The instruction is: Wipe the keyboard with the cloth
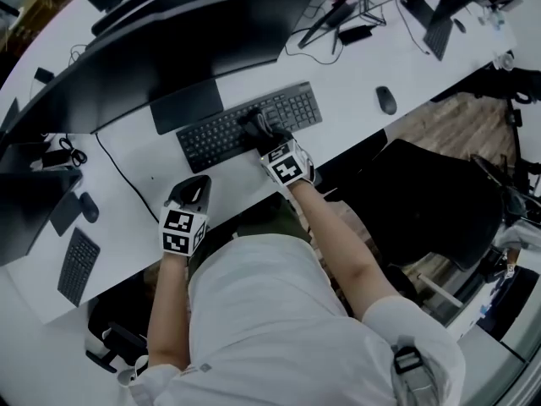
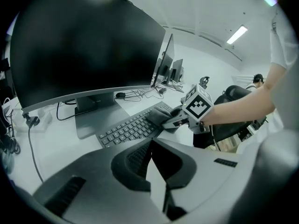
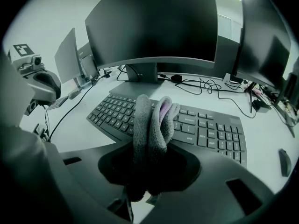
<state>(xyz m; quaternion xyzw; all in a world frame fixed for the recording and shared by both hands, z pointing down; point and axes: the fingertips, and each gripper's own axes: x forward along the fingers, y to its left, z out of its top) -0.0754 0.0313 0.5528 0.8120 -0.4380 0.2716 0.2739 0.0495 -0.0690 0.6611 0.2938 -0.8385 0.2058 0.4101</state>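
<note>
Grey cloth [image 3: 152, 125] held to the keyboard [image 1: 211, 140] by the right gripper [image 1: 258, 130].

The cloth, folded with a lilac inner face showing, is clamped between the right gripper's jaws and is laid on the keys about the middle of the black keyboard. The keyboard is set at a slant on the white desk [image 1: 338, 74], just before the foot of a large curved monitor [image 1: 169, 49]. The left gripper [image 1: 190, 194] is seen over the desk's near edge, left of the keyboard and apart from it, its jaws brought together with nothing between them. A dark mouse [image 1: 385, 100] is seen to the keyboard's right, well apart.
</note>
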